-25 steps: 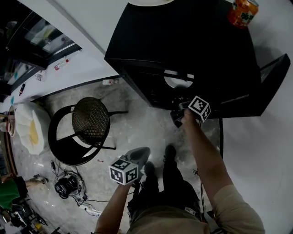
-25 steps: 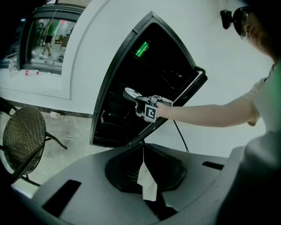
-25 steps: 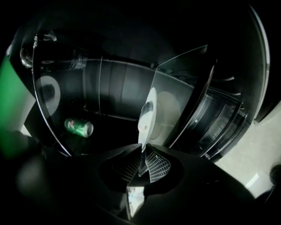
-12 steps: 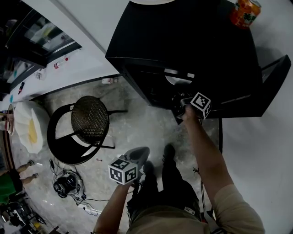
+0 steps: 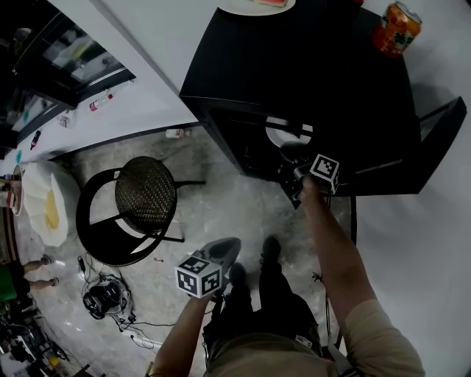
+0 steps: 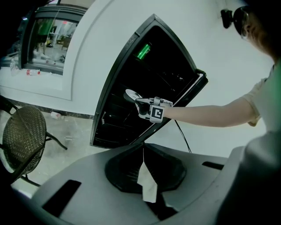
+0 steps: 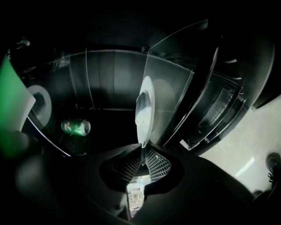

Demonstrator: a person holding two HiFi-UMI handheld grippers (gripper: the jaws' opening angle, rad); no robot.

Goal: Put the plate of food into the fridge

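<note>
Clamping the rim of the plate (image 7: 145, 110), my right gripper (image 7: 141, 158) has both jaws pressed on its near edge. That gripper's own view shows the plate edge-on, inside the dark fridge and next to a clear glass shelf (image 7: 175, 88). I cannot tell whether the plate touches the shelf. Only this view shows the green can (image 7: 76, 127) lying on its side deeper in, to the left.

The head view shows the plate as a white disc just inside the fridge (image 5: 294, 66) opening, with my right arm stretched out to it. My left gripper (image 5: 221, 254) hangs low over the floor with its jaws together and nothing between them. Its view looks across at the fridge from the side. There the door (image 6: 193, 90) is swung open, a green glow (image 6: 142, 51) shows inside, and the right gripper holds the plate at the opening.

Only the head view shows the black top of the fridge, where an orange can (image 5: 395, 28) stands and a second plate (image 5: 254, 6) sits at the far edge. Well to the left, a round black chair (image 5: 146, 195) stands on the grey stone floor (image 5: 221, 213). Cables (image 5: 110, 302) are tangled near it, and a white wall runs behind.
</note>
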